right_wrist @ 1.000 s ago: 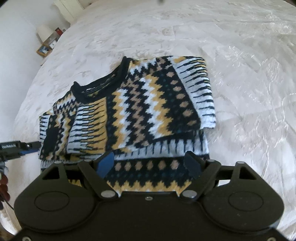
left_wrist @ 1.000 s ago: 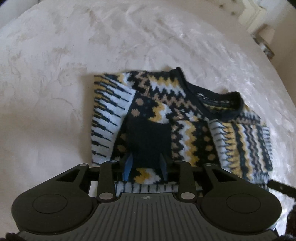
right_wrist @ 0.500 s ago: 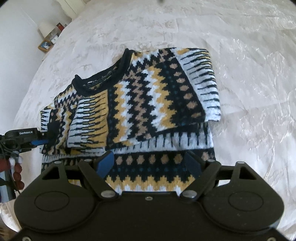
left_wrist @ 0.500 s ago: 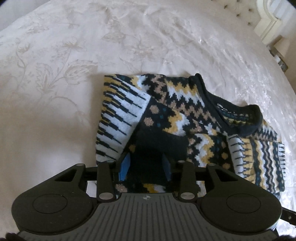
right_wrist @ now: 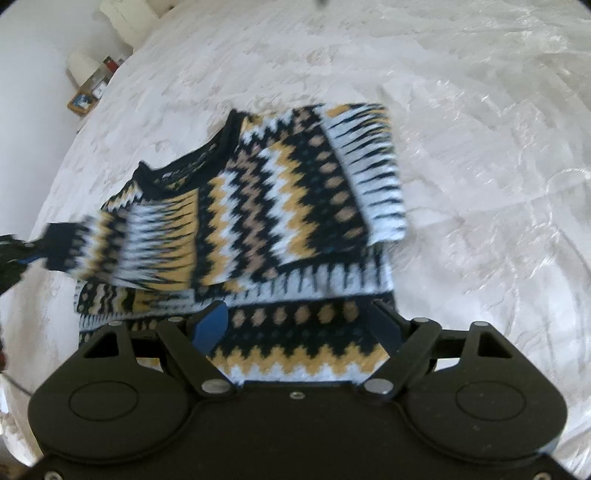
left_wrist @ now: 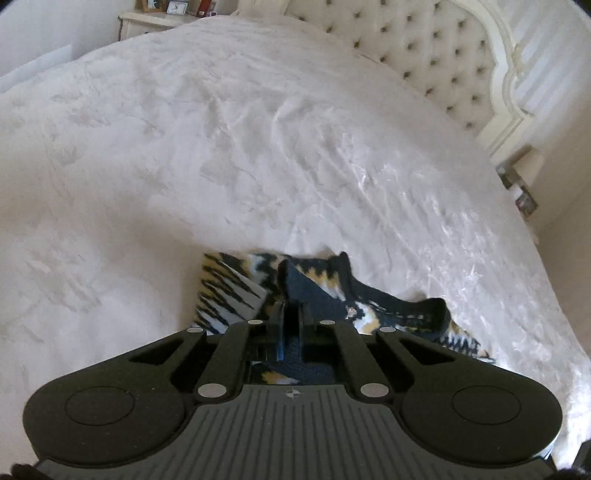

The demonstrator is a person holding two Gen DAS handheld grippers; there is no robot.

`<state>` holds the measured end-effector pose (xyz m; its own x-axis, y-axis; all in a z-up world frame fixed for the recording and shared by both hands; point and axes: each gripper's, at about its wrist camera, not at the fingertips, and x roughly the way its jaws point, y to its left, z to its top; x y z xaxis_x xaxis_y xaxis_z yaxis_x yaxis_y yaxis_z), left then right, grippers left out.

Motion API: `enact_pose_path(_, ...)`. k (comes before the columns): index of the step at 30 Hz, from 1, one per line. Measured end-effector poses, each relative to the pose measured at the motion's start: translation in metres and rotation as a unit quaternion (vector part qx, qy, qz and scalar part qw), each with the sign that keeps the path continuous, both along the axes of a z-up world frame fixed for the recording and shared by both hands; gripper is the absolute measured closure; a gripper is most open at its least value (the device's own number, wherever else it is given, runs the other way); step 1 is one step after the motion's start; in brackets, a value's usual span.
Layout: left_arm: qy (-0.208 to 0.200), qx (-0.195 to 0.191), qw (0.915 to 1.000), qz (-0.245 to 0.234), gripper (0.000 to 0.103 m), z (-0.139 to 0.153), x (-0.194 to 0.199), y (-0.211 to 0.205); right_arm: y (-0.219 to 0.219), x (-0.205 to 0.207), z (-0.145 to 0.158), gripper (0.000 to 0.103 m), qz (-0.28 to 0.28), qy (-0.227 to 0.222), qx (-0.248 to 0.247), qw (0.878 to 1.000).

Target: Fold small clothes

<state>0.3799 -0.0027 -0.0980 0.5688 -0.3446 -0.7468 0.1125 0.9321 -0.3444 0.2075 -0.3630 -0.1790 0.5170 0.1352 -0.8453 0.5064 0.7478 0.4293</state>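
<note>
A small knitted sweater (right_wrist: 288, 206) with navy, yellow, tan and white zigzags lies on the white bedspread (right_wrist: 480, 147), its sleeves folded in. My left gripper (left_wrist: 290, 317) is shut on the dark cuff of one sleeve (left_wrist: 314, 291), which it holds raised above the sweater. In the right wrist view that left gripper (right_wrist: 14, 254) shows at the far left edge, with the sleeve (right_wrist: 122, 243) stretched toward it. My right gripper (right_wrist: 299, 325) stands open just over the sweater's bottom hem, with nothing pinched between its blue pads (right_wrist: 212, 323).
The bedspread (left_wrist: 258, 147) spreads wide around the sweater. A tufted headboard (left_wrist: 424, 51) stands at the far end. One nightstand (left_wrist: 155, 18) sits at the top left and another (left_wrist: 517, 184) with small items at the right.
My left gripper has closed on the sleeve cuff and risen, tilting up so more of the bed shows. The sleeve now lifts off the sweater. The right gripper has stayed put.
</note>
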Motion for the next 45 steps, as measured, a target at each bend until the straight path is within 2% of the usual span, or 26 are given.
enact_pose_path(3,0.009,0.033,0.9994,0.001,0.096,-0.011,0.008,0.004,-0.015,0.009,-0.003,0.018,-0.014,0.000,-0.008,1.000)
enact_pose_path(6,0.037,0.039,0.9985,0.005,0.096,-0.032,0.013,0.007,-0.029,0.022,-0.005,0.018,-0.026,-0.005,-0.017,1.000)
enact_pose_path(11,0.057,0.062,0.9965,0.006,0.095,-0.055,0.019,0.006,-0.047,0.057,-0.012,0.018,-0.034,-0.010,-0.023,0.999)
enact_pose_path(12,0.060,0.067,0.9959,0.010,0.092,-0.055,0.018,0.008,-0.051,0.063,-0.014,0.018,-0.038,-0.011,-0.020,0.999)
enact_pose_path(14,0.069,0.072,0.9949,0.018,0.077,-0.058,0.019,0.013,-0.059,0.071,-0.019,0.018,-0.045,-0.013,-0.016,0.999)
enact_pose_path(15,0.068,0.072,0.9948,0.024,0.074,-0.058,0.018,0.016,-0.062,0.074,-0.022,0.018,-0.048,-0.011,-0.016,0.999)
enact_pose_path(22,0.030,0.086,0.9948,0.046,0.072,-0.040,0.009,0.033,-0.077,0.091,-0.038,0.020,-0.058,-0.006,0.001,0.998)
enact_pose_path(24,0.026,0.088,0.9952,0.033,0.072,-0.038,0.008,0.030,-0.076,0.094,-0.040,0.029,-0.049,-0.003,0.003,0.999)
enact_pose_path(25,0.025,0.092,0.9952,0.025,0.072,-0.038,0.008,0.027,-0.075,0.097,-0.041,0.047,-0.039,0.004,0.006,0.999)
enact_pose_path(26,0.023,0.094,0.9952,0.015,0.072,-0.038,0.007,0.022,-0.073,0.100,-0.041,0.091,-0.026,0.011,0.007,1.000)
enact_pose_path(27,0.020,0.094,0.9954,0.004,0.072,-0.038,0.006,0.017,-0.072,0.102,-0.038,0.088,-0.016,0.020,-0.006,1.000)
enact_pose_path(29,0.017,0.089,0.9957,-0.018,0.069,-0.040,0.005,0.006,-0.077,0.099,-0.037,0.090,-0.026,0.027,-0.031,0.999)
enact_pose_path(32,0.029,0.088,0.9946,-0.046,0.066,-0.050,0.010,-0.009,-0.090,0.090,-0.049,0.090,-0.064,0.033,0.001,0.997)
enact_pose_path(34,0.030,0.101,0.9931,-0.052,0.065,-0.060,0.013,-0.017,-0.088,0.089,-0.050,0.089,-0.059,0.029,-0.001,0.998)
enact_pose_path(37,0.058,0.117,0.9908,-0.033,0.064,-0.079,0.021,-0.016,-0.085,0.089,-0.049,0.082,-0.049,0.024,-0.006,0.999)
enact_pose_path(39,0.075,0.097,0.9923,-0.015,0.064,-0.092,0.025,-0.006,-0.087,0.086,-0.049,0.076,-0.053,0.024,-0.010,0.998)
enact_pose_path(41,0.071,0.087,0.9936,-0.013,0.063,-0.096,0.023,-0.001,-0.090,0.084,-0.048,0.064,-0.057,0.024,-0.016,0.998)
enact_pose_path(43,0.064,0.097,0.9929,-0.024,0.063,-0.095,0.021,-0.003,-0.093,0.080,-0.049,0.055,-0.062,0.025,-0.023,0.998)
enact_pose_path(45,0.057,0.105,0.9924,-0.031,0.062,-0.096,0.019,-0.005,-0.095,0.078,-0.048,0.051,-0.066,0.027,-0.027,0.997)
